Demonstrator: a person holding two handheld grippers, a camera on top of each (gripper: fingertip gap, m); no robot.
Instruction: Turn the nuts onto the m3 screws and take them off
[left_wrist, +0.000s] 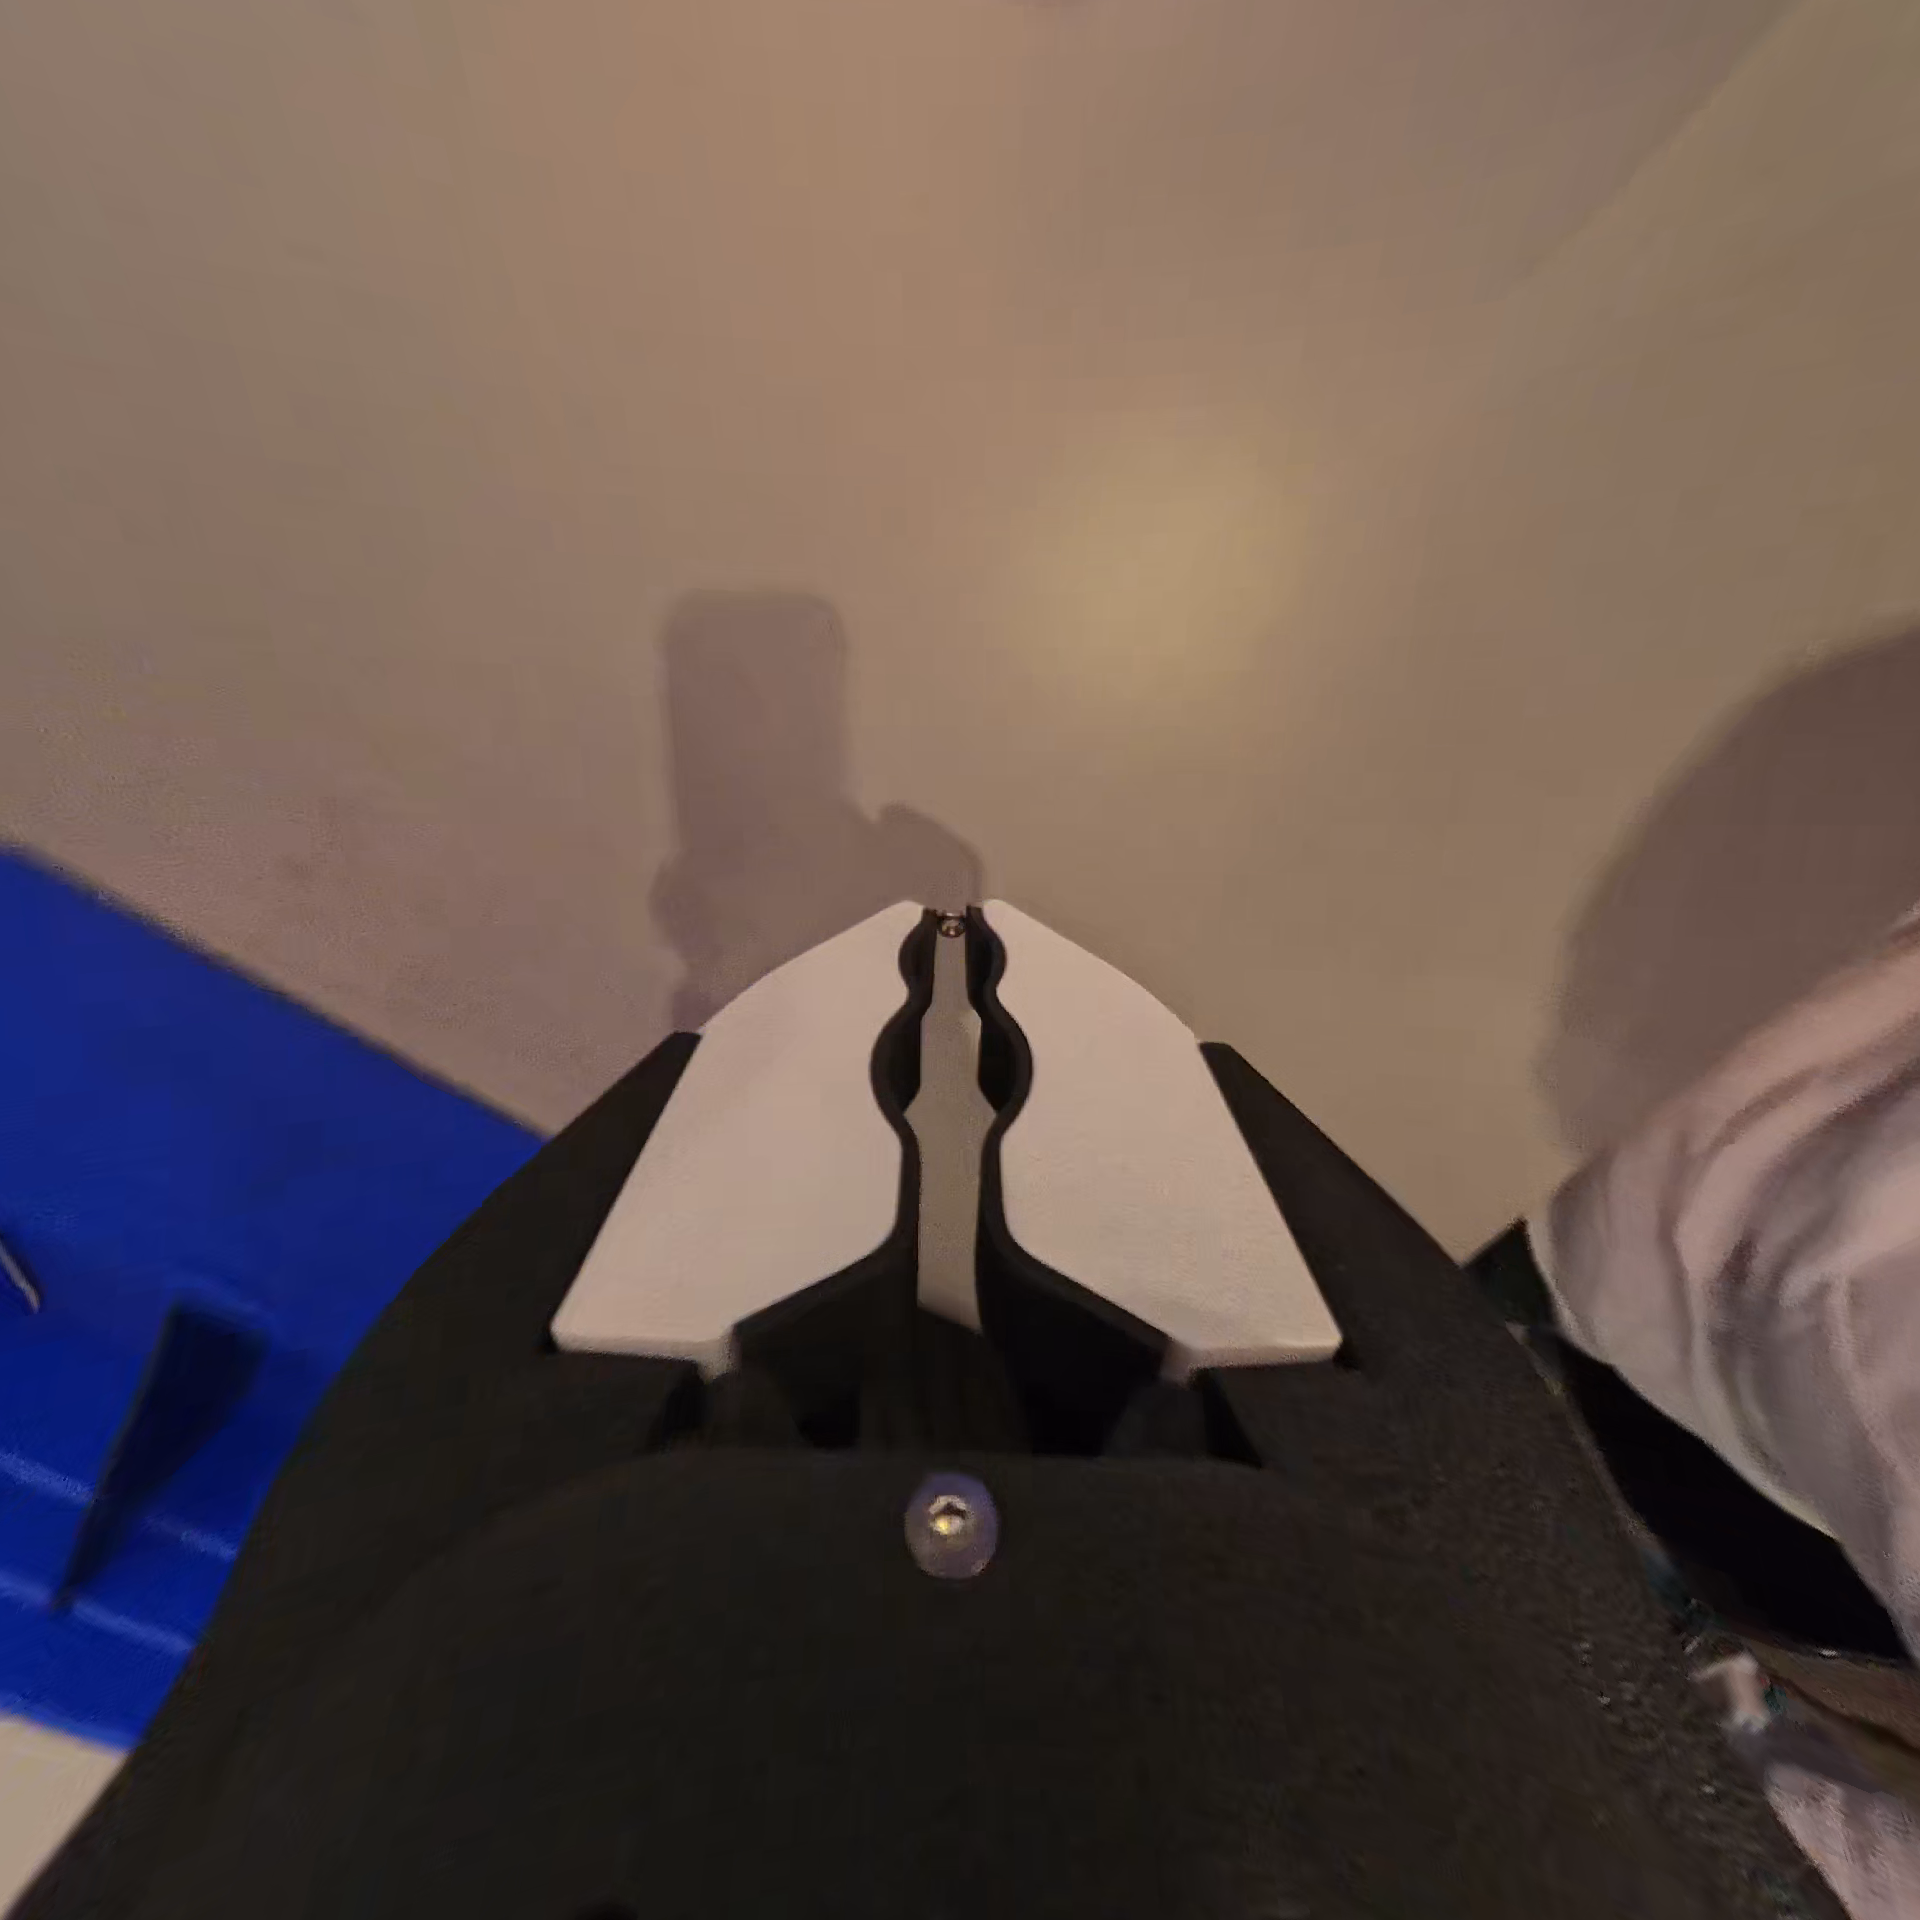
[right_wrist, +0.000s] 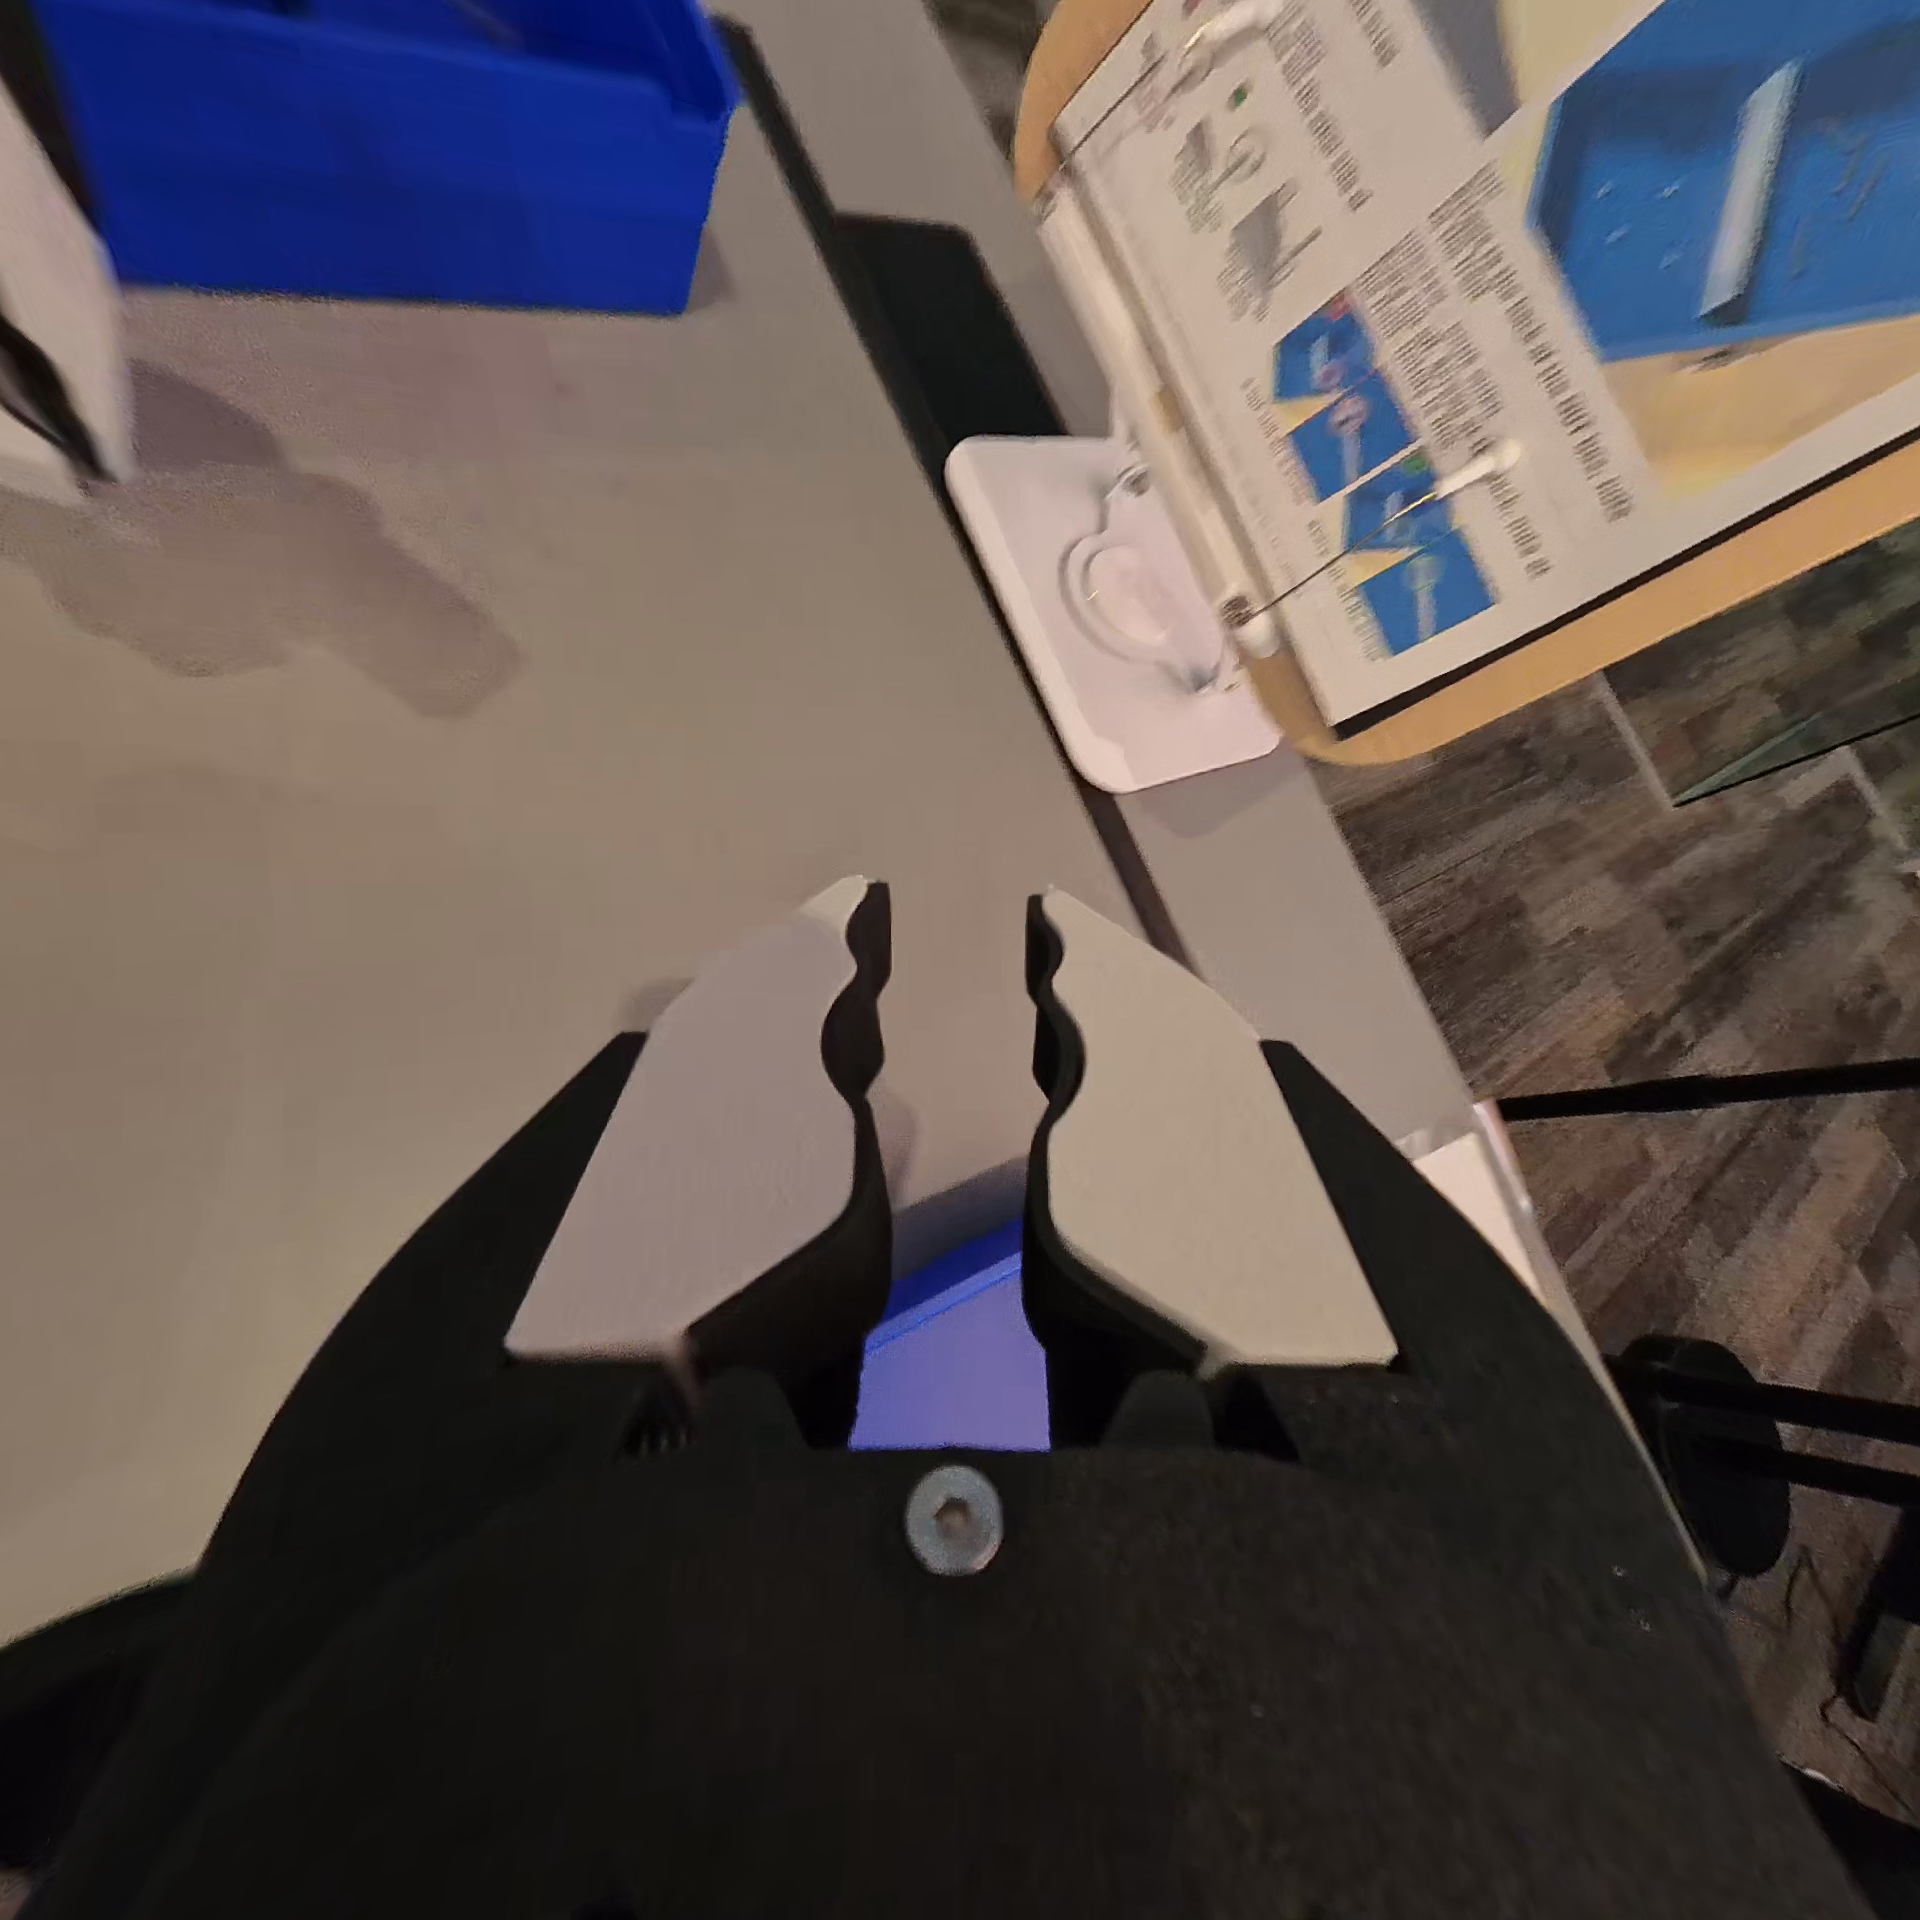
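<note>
Here: grey bench (right_wrist: 416, 831), blue bin (right_wrist: 395, 156), patterned floor (right_wrist: 1662, 987).
Left tool (left_wrist: 950, 914) pinches a tiny screw (left_wrist: 950, 923) at its tips above the bench; right tool (right_wrist: 958, 894) parted, holding nothing.

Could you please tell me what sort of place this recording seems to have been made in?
Probably an office or lab workstation set up for small-parts assembly: a plain grey table, a blue parts bin, a printed instruction sheet on a side stand, and carpet tile floor.
</note>
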